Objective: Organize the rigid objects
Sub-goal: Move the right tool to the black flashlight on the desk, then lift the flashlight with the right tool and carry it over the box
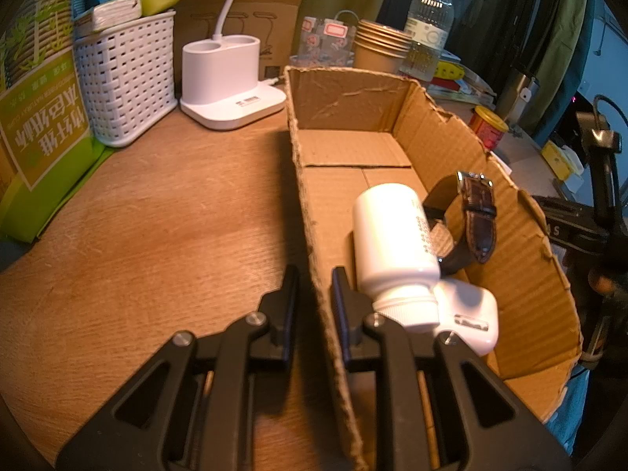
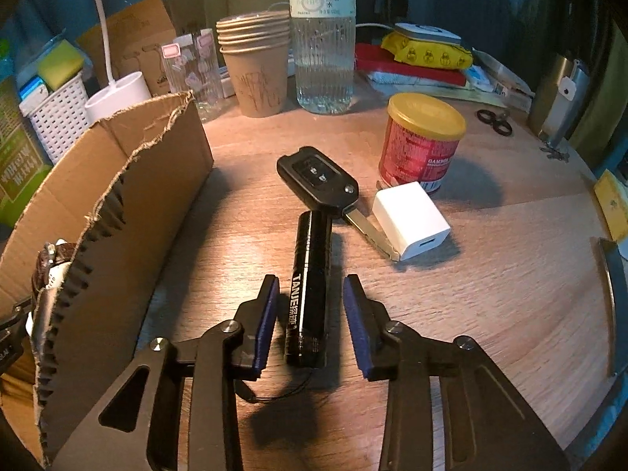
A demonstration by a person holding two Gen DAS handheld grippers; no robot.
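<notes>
A torn cardboard box (image 1: pixel 345 149) sits on the wooden table. Inside lie a white pill bottle (image 1: pixel 392 231), a brown-strap watch (image 1: pixel 477 216) and a white charger case (image 1: pixel 471 314). My left gripper (image 1: pixel 314 282) straddles the box's left wall, its fingers close on either side of it. My right gripper (image 2: pixel 312 302) is open around a black flashlight (image 2: pixel 312 278) lying on the table, jaws apart from it. A black car key (image 2: pixel 320 182), a white charger cube (image 2: pixel 410 223) and a red can (image 2: pixel 422 143) lie beyond. The box (image 2: pixel 129 196) is to the left.
A white basket (image 1: pixel 125 78), a white lamp base (image 1: pixel 231 82), stacked paper cups (image 2: pixel 255 62) and a water bottle (image 2: pixel 322 35) stand at the back. A green carton (image 1: pixel 39 117) stands at far left. Scissors (image 2: pixel 494 119) and packets lie at the right.
</notes>
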